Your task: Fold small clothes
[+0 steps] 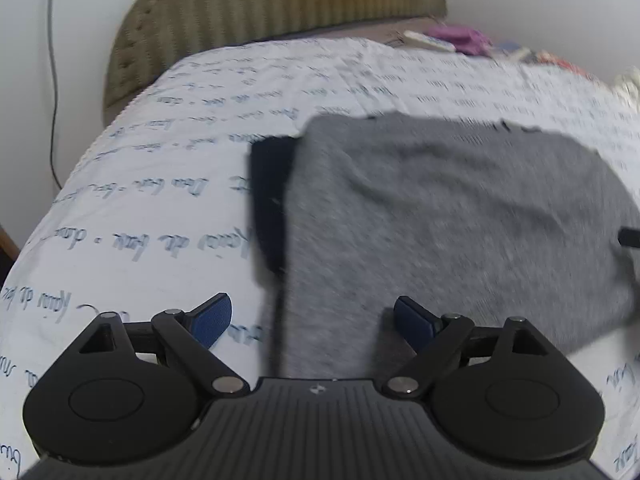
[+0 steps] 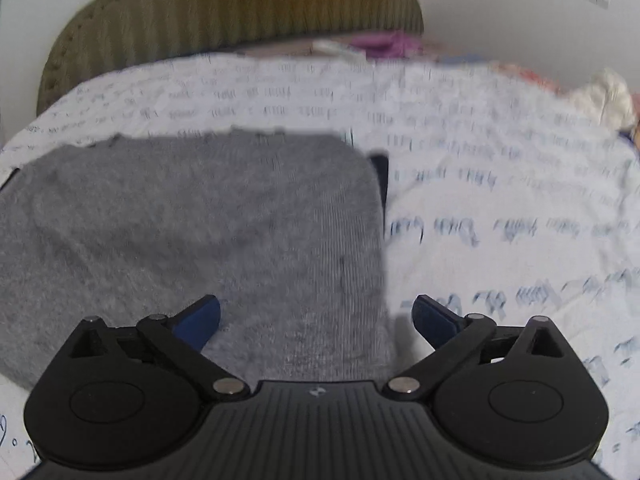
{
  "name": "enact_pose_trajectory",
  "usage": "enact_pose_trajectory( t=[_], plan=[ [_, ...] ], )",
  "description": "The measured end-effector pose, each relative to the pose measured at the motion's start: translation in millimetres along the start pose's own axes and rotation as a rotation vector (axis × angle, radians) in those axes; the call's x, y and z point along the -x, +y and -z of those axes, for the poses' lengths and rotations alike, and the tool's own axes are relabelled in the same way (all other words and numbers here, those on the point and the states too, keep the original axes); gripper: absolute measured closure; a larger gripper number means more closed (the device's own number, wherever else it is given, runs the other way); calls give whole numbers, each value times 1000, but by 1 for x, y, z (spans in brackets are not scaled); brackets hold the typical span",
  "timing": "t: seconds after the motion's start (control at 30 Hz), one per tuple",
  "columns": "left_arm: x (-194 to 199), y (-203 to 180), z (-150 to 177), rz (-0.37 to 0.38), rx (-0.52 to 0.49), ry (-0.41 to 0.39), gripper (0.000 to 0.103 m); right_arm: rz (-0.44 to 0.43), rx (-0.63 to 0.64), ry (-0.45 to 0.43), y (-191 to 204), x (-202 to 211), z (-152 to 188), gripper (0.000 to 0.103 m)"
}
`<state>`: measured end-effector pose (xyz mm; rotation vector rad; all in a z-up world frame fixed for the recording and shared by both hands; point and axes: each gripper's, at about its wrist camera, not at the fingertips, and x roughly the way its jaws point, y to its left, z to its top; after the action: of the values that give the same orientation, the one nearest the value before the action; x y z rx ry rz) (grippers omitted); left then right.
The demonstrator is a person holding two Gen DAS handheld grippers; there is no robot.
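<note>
Fingers [image 1: 218, 318] of the left gripper [image 1: 312, 320], tipped with blue pads, stand spread wide and released, with nothing pinched between them, above the near left edge of a grey knitted garment [image 1: 440, 216] lying flat on a bed sheet [image 1: 132, 200] printed with lines of handwriting; a dark strip of fabric [image 1: 270, 200] shows along the garment's left side, an olive ribbed headboard cushion [image 1: 260, 4] rises at the far end of the bed, and a purple cloth [image 1: 460, 38] lies among small items at its far right. Seen from the right wrist, the right gripper [image 2: 316, 320] is likewise released, its fingers [image 2: 434, 320] splayed apart and empty, one over the grey knitted garment [image 2: 192, 232] and the other over the bed sheet [image 2: 500, 184] just beside the garment's right edge, where a dark corner [image 2: 380, 172] peeks out; the olive cushion [image 2: 240, 4] stands behind, blurred, and a pale bundle [image 2: 604, 96] sits at the far right.
</note>
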<state>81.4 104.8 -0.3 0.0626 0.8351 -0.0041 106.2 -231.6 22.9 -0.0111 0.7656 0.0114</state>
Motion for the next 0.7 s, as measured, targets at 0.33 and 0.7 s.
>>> enact_pose_trajectory(
  t=[0.33, 0.7],
  plan=[
    [-2, 58, -6, 194, 251, 74, 27, -269, 226, -144, 106, 54, 1, 0],
    [4, 44, 14, 245, 168, 91, 98, -378, 303, -99, 161, 55, 12, 0]
  ],
)
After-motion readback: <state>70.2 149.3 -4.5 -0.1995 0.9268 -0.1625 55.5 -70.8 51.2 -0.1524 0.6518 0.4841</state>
